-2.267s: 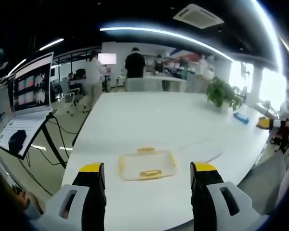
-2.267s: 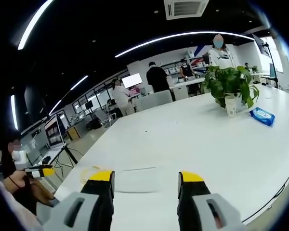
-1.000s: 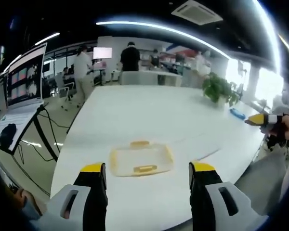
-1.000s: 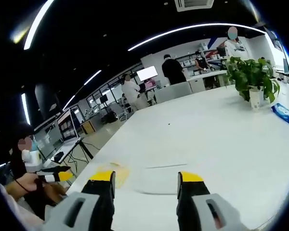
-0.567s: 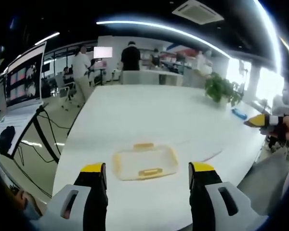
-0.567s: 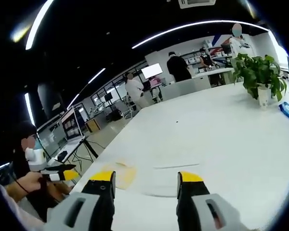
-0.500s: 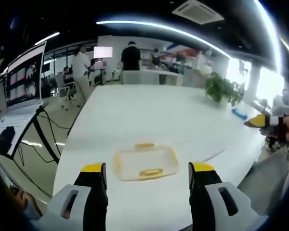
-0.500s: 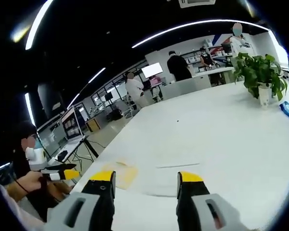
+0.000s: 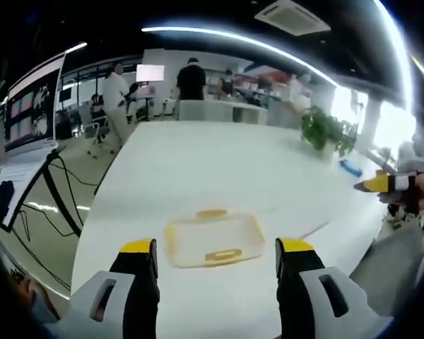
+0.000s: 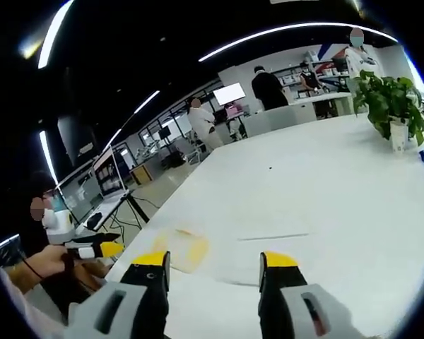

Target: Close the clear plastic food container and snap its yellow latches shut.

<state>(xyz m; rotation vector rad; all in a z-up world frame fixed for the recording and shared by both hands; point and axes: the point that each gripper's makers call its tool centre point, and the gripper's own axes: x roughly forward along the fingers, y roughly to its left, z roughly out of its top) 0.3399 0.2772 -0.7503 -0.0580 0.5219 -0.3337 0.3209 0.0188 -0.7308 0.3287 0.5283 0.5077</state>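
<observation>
The clear plastic food container (image 9: 212, 239) lies flat on the white table (image 9: 212, 169), with one yellow latch on its near edge and one on its far edge. My left gripper (image 9: 217, 248) hovers just short of it, open, nothing between its yellow-tipped jaws. At the right of the left gripper view a hand holds my right gripper (image 9: 379, 184) off the table's edge. In the right gripper view the container (image 10: 181, 250) is a pale yellow patch ahead and to the left of my open right gripper (image 10: 214, 260). The left gripper (image 10: 92, 249) enters from the left, held by a hand.
A potted plant (image 9: 326, 134) (image 10: 393, 104) and a blue pack (image 9: 351, 167) stand at the table's far right. A screen on a stand (image 9: 30, 111) with cables is left of the table. Several people stand at desks beyond the far end. A thin line (image 10: 272, 237) crosses the tabletop.
Both views have shifted a little with the hands; the right gripper view has turned left, so the plant sits nearer its right rim. The container lies where it was. Both grippers stay open.
</observation>
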